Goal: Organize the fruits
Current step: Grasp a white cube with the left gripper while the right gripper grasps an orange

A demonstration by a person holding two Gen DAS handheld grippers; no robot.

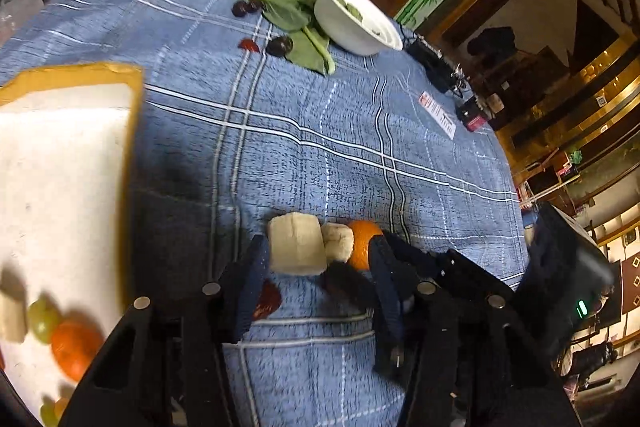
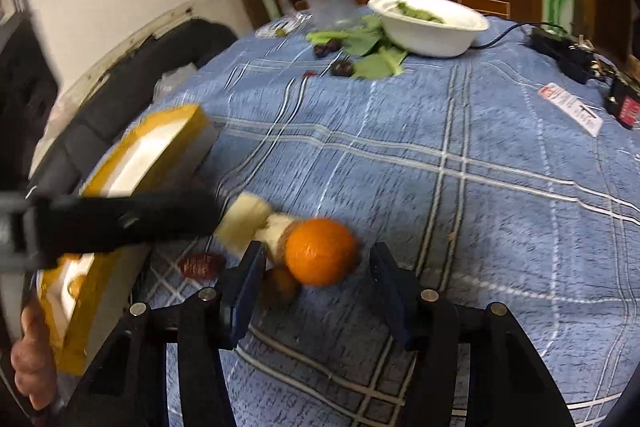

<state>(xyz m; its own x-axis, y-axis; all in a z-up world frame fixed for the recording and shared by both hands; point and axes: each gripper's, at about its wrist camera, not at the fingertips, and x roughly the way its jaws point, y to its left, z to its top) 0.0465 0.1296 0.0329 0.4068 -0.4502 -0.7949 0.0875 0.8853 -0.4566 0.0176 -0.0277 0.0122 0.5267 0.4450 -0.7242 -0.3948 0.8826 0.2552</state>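
Left gripper (image 1: 318, 263) brackets the pale chunk (image 1: 296, 243), right gripper (image 2: 318, 267) the orange (image 2: 321, 251) — both half-wide, neither pinching yet — lined up for the foam tray (image 1: 60, 163)

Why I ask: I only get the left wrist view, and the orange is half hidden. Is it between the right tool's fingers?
Observer: Yes. The orange lies between the right tool's fingers, unpinched; a gap shows on its right.
Operator: The dark blur beside it?
Observer: A small brownish fruit, at the orange's near left.
Operator: Anything by the tray?
Observer: A bare hand, at the tray's near corner.
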